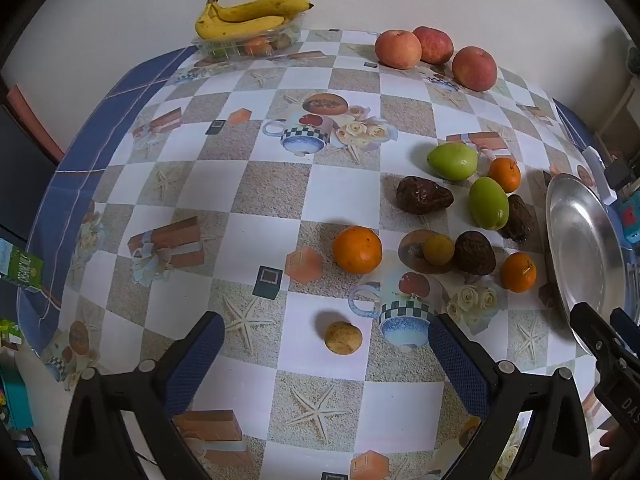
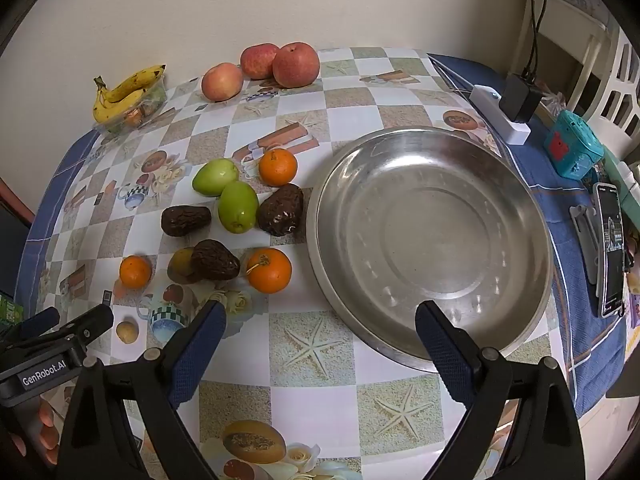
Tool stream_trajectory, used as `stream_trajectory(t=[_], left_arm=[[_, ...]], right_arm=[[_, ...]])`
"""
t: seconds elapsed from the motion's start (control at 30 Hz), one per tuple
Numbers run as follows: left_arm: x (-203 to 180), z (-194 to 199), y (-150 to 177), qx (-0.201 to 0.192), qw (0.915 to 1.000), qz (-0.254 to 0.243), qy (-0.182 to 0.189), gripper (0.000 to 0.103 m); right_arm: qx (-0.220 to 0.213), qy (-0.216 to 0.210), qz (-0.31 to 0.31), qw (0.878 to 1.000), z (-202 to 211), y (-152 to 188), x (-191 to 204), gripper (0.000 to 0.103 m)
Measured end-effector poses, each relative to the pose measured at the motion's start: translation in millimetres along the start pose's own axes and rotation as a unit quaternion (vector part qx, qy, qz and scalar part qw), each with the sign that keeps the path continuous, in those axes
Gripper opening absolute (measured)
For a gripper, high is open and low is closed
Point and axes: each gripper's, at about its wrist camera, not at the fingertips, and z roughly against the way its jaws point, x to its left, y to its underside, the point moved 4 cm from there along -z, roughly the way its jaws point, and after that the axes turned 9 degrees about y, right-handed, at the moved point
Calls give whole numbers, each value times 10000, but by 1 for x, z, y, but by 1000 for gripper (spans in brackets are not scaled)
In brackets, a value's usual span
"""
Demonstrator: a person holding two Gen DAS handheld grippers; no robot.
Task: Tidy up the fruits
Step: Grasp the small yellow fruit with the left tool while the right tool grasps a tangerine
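Loose fruit lies on the checked tablecloth: three oranges [image 1: 357, 250], two green mangoes [image 1: 452, 161], three dark avocados [image 1: 423, 195], a small yellow fruit [image 1: 343, 337] and another [image 1: 438, 249]. Three red apples [image 1: 397, 49] sit at the back. A steel bowl [image 2: 428, 240] stands empty on the right. My left gripper [image 1: 326, 342] is open, its fingers either side of the near small yellow fruit, above the table. My right gripper [image 2: 320, 328] is open and empty at the bowl's near left rim; it also shows in the left wrist view [image 1: 608, 328].
A clear tray with bananas [image 1: 248, 16] on top stands at the back left. A white power strip with a charger [image 2: 504, 114], a teal device [image 2: 572, 150] and a phone [image 2: 610, 248] lie right of the bowl. A green carton [image 1: 20, 268] is at the left edge.
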Motion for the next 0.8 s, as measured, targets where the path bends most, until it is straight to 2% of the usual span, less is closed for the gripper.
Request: stream_trajectory(t=[0.47,0.63,0.8], left_arm=[[-4,3,-2,-111,9999,-10,96,103],[-1,10,-8,-374,9992,-1,127,103],[10,15,-19,-624,9952,245,713,103]], right_arm=[[9,-71,25,10000,1,2,4,96],[13,-152,75,9999,0,-1,6,96],[-113,-615,95,9980,3,-11,17,96]])
